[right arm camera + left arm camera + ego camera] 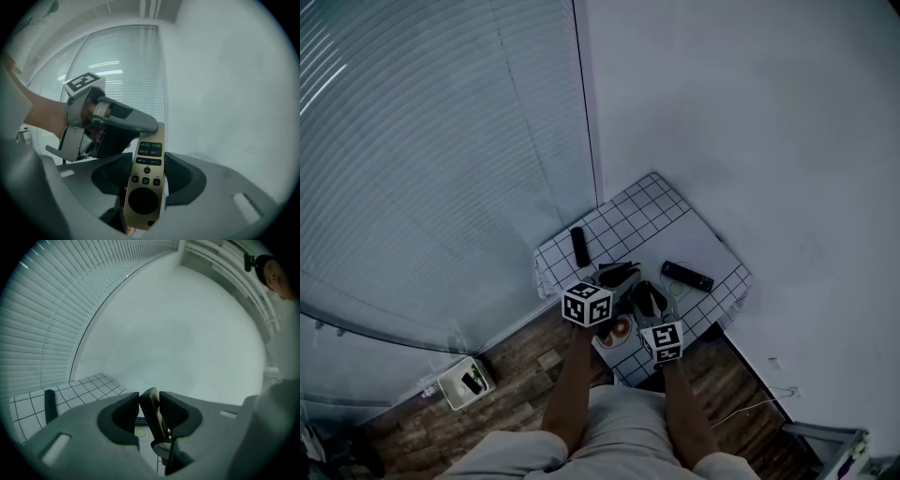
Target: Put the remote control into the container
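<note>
Right gripper (147, 165) clamped on long sides of gold slab-shaped remote control with black dial (145, 187), over near edge of white grid-patterned tablecloth (642, 208). Left gripper (150, 404) jaws parted, astride remote control's far end, not pinching.

Your left hand-held gripper (619, 274) and right hand-held gripper (649, 298) have grey moulded bodies, darker at the jaws; behind each sits a white cube (587, 304) of black square markers
</note>
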`<control>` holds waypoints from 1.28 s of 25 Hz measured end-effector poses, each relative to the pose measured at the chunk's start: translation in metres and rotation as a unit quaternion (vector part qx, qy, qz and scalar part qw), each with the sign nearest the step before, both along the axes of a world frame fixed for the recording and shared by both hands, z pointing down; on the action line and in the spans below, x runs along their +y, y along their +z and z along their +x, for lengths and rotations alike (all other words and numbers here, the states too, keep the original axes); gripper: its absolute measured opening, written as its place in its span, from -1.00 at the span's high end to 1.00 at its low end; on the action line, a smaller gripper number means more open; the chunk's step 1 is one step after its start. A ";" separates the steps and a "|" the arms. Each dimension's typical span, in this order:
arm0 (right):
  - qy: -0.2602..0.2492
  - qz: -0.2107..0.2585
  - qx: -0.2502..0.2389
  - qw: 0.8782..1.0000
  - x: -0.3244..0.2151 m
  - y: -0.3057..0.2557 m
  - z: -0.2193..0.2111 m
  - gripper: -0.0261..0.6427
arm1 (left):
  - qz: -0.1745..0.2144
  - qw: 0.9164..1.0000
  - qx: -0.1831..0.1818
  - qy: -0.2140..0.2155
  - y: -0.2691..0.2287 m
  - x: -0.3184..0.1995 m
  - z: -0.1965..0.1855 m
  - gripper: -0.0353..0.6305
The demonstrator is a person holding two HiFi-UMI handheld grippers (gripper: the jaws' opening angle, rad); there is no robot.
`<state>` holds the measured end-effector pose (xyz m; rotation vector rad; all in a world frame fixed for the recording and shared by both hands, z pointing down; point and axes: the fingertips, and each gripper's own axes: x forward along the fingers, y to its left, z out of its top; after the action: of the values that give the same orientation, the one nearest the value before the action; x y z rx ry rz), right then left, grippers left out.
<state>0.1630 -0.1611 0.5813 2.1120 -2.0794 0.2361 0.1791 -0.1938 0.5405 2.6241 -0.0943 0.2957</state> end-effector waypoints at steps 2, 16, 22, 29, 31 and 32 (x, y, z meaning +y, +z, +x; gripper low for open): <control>0.000 -0.006 0.003 1.000 -0.002 0.001 0.001 0.27 | 0.003 1.000 0.002 -0.001 -0.003 -0.001 0.000 0.50; 0.042 -0.043 0.002 0.998 -0.022 0.017 0.011 0.29 | 0.073 0.997 0.026 -0.006 -0.022 -0.037 -0.004 0.61; 0.098 -0.055 -0.050 0.992 0.004 0.035 0.052 0.35 | 0.110 0.993 0.026 -0.041 -0.020 -0.085 -0.013 0.61; 0.123 -0.071 -0.058 0.988 0.024 0.046 0.072 0.36 | 0.135 0.990 0.041 -0.012 0.000 -0.088 -0.004 0.61; 0.123 -0.073 -0.054 0.988 0.026 0.046 0.073 0.36 | 0.135 0.990 0.033 -0.005 0.012 -0.084 -0.006 0.61; 0.122 -0.073 -0.053 0.988 0.026 0.046 0.075 0.36 | 0.136 0.990 0.025 -0.002 0.020 -0.082 -0.007 0.61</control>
<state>0.2375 -0.1349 0.6278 2.3038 -1.7894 0.5266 0.1724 -0.2762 0.5604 2.8985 -0.1315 0.2300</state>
